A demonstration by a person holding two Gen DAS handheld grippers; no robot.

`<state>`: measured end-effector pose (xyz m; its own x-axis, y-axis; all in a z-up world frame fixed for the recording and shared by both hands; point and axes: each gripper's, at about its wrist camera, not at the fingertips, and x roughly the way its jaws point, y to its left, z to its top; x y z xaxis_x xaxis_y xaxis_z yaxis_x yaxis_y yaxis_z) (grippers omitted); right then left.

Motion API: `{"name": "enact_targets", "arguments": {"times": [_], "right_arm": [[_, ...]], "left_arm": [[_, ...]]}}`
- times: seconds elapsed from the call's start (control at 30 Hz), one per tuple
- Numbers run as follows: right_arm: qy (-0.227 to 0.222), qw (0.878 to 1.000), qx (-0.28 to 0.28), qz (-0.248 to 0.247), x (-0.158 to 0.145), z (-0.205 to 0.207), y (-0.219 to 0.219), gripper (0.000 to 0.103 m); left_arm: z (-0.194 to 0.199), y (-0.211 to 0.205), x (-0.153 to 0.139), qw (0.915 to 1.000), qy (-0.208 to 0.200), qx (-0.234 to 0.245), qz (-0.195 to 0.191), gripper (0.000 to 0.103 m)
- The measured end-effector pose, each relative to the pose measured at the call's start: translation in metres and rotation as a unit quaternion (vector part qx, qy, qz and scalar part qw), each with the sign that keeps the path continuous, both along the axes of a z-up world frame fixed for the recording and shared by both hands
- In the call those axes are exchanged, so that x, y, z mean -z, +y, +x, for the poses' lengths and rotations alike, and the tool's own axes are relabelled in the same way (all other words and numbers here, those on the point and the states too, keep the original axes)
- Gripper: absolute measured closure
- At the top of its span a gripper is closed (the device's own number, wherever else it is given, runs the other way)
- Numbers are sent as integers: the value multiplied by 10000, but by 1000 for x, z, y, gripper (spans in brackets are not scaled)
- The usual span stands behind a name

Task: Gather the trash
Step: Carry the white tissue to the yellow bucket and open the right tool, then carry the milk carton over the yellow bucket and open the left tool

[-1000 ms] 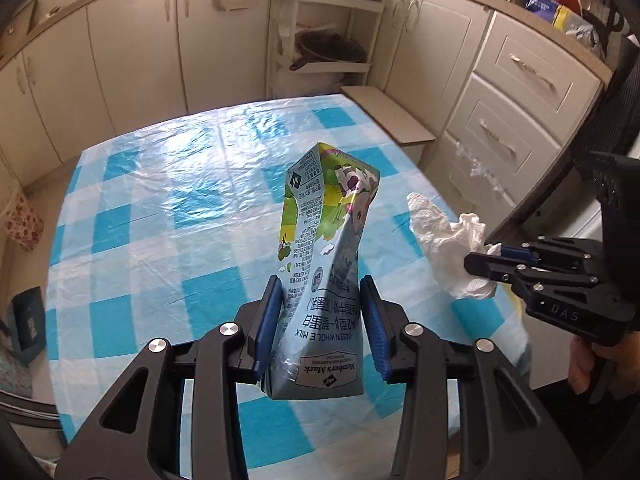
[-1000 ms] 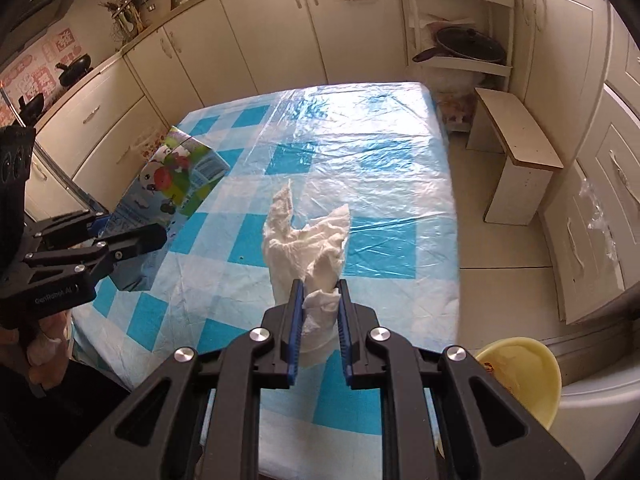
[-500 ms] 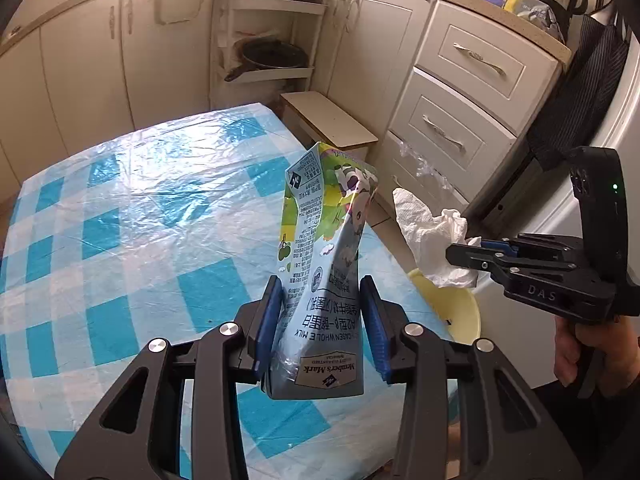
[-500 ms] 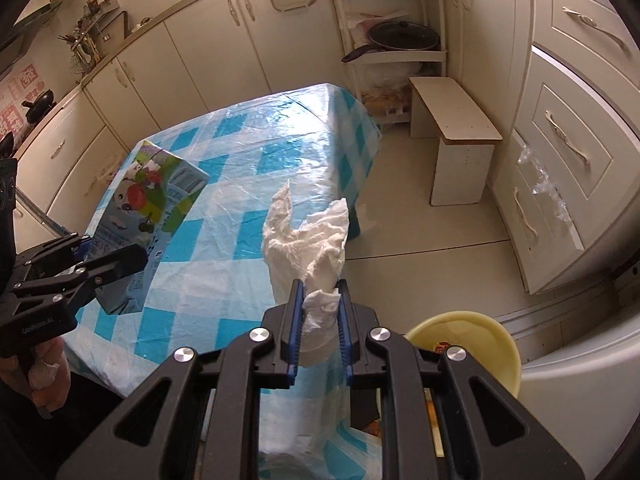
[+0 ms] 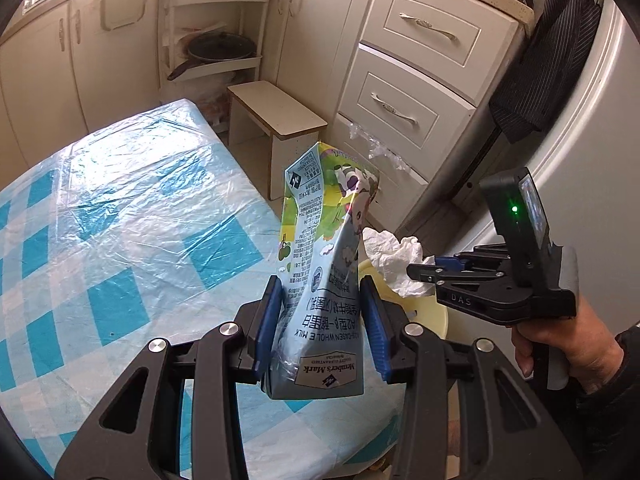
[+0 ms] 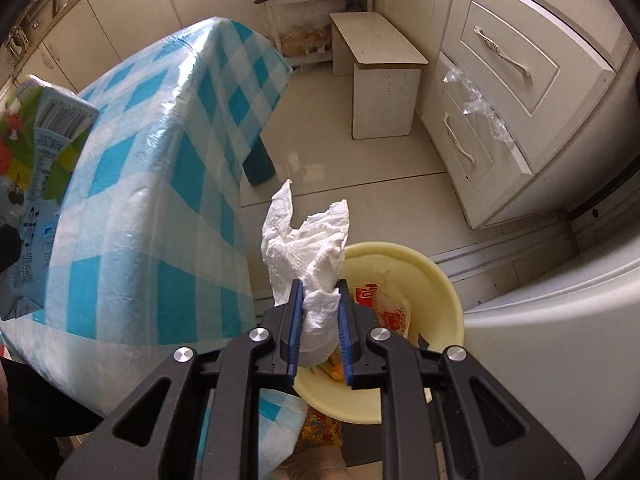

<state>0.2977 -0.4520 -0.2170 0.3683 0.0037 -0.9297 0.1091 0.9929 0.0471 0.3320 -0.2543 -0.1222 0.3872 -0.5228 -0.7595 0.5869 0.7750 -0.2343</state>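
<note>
The milk carton (image 5: 320,280) is a crushed, emptied pack, pale blue at its base and green with cartoon cows higher up, printed "Member's Mark" and "whole milk"; its waist is pinched in and its open top flares and leans to the right. It stands upside-down to the camera, clenched by its lower part between the blue-padded fingers (image 5: 267,328) of the left gripper (image 5: 320,332), held in the air above the near right corner of the worktop (image 5: 120,220), which wears a blue-and-white checked cloth under clear plastic film. Just to the right of the carton, the right gripper (image 6: 319,324) grasps a crumpled white paper towel (image 6: 308,252), its blue fingers (image 6: 295,328) pressing in on the wad's lower end while the loose, torn upper folds stick up and fan out. In the right wrist view the towel hangs directly over a pale yellow plastic bin (image 6: 440,280) standing on the floor by the near right corner of the worktop; the bin already holds red-printed wrappers (image 6: 366,294) and some orange scraps. A bare hand (image 5: 560,344) grips the right gripper's handle, with a dark sleeve behind it. Farther off, a small cream stool (image 6: 380,64) stands on the tiled floor, cream drawers (image 6: 500,92) run along the right, and a dark pan (image 5: 222,48) sits on a corner shelf.
</note>
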Motion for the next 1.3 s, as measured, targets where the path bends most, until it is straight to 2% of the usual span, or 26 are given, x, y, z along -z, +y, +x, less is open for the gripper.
{"name": "enact_targets", "arguments": {"times": [0.4,0.57,0.67,0.7,0.77,0.8,0.9,0.97,1.1,1.2,1.3], "right_arm": [[474,9977,12,-487,28,-2,-13,86],[822,9939,200,-708,44,-4,-28,68],[469,9943,907,-318,23,-8,-59,57],[209,9929,1167,-112,9,-11,-70,57],[-353,9868,1567,197,-22,-20,-83,46],[-634,9831,1702,230,-39,-24,-87,45],[-1493,9737,1699,283,-85,-36,-83,35],[-1873,9691,1569,343,-108,-41,-76,31],[-2123,9683,1209,524,-127,-39,-62,27],[-2179,9687,1126,383,-130,-39,-59,25],[-2245,9669,1202,157,-136,-42,-59,23]], "left_arm": [[-16,-36,6,9994,-21,344,33,65],[-24,-61,16,9982,218,563,-59,65],[-27,-81,28,9965,481,663,-146,65],[-28,-89,33,9957,591,687,-174,65],[-29,-103,45,9941,788,723,-172,65],[-30,-111,52,9935,869,729,-134,65],[-32,-132,73,9911,1126,704,42,65],[-31,-147,86,9896,1243,699,171,64],[-31,-168,107,9854,1534,708,193,45],[-33,-172,113,9845,1619,637,228,43],[-39,-161,106,9866,1542,459,258,42]]}}
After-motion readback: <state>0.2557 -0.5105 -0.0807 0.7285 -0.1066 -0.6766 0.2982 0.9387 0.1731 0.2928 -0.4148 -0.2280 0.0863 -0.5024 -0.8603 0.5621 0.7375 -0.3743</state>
